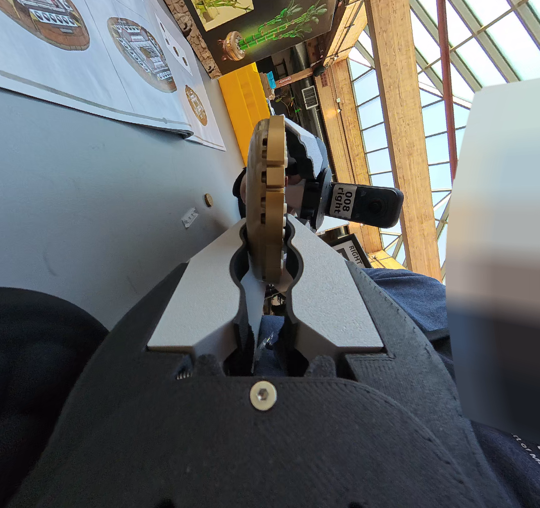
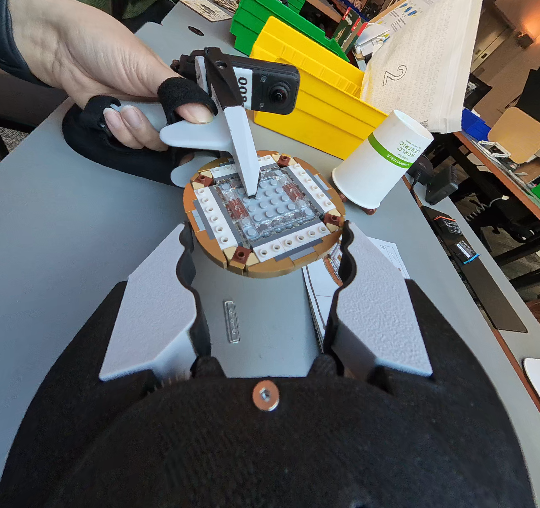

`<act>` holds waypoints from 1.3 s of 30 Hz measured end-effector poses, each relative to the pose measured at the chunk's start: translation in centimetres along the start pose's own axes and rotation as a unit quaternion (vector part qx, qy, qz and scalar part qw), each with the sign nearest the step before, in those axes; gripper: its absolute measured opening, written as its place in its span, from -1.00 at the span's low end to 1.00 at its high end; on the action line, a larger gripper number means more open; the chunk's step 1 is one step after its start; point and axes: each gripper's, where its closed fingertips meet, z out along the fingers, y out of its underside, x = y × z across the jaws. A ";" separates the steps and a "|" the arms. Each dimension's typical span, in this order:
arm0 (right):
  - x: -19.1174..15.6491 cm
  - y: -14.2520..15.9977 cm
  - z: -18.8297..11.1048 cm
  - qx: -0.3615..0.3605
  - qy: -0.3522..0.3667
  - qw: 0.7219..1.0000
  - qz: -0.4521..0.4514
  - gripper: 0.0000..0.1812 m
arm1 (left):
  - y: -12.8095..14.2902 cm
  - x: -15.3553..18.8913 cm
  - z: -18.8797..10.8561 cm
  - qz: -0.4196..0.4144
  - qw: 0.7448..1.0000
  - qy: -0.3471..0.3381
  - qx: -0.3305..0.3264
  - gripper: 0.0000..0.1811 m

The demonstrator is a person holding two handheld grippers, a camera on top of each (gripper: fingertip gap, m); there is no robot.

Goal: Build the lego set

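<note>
tan, studded and round, the disc (image 1: 267,199) sits clamped edge-on in our left claw (image 1: 266,240), held over the grey table (image 2: 73,231). our right claw (image 2: 267,231) gapes empty at six o'clock of it, above a clear strip (image 2: 232,321).

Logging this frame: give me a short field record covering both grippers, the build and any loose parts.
left gripper: shut on the round base, one finger across its studded centre
right gripper: open, holding nothing, fingers either side of the base's near edge
build: gold rim, white and grey bricks on top
loose part: clear plate lying on the grey table
nearby: upturned paper cup, yellow bin, instruction booklet
</note>
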 end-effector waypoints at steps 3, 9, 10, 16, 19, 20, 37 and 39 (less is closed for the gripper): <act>0.0 -0.3 -0.8 0.004 -0.018 1.000 -0.001 0.08 | -0.2 0.3 -0.8 0.001 1.000 0.001 0.013 -0.80; -0.5 3.6 -3.0 -0.098 -0.116 0.986 0.062 -0.63 | -0.8 0.7 -3.7 0.008 0.999 -0.025 0.031 -0.80; -0.8 4.1 -3.2 -0.114 -0.134 0.981 0.086 -0.65 | -0.7 0.6 -4.1 0.009 0.999 -0.030 0.033 -0.80; -2.2 7.0 -2.9 -0.202 -0.178 0.958 0.100 -0.76 | -0.2 0.4 -5.7 -0.006 0.998 -0.038 0.044 -0.80; -2.6 7.5 -2.6 -0.222 -0.192 0.950 0.106 -0.80 | 0.4 0.3 -5.7 -0.013 0.998 -0.036 0.039 -0.80; -2.6 7.7 -2.5 -0.228 -0.194 0.948 0.111 -0.80 | 0.5 0.2 -5.7 -0.015 0.999 -0.036 0.038 -0.80; 0.9 -2.2 -3.9 -0.110 -0.129 0.981 0.092 -0.93 | 2.9 0.1 -4.2 -0.042 0.998 -0.044 0.005 -0.80; 0.3 -5.2 -3.5 -0.090 -0.147 0.982 0.073 -0.93 | 3.4 0.0 -3.3 -0.042 0.998 -0.051 -0.009 -0.80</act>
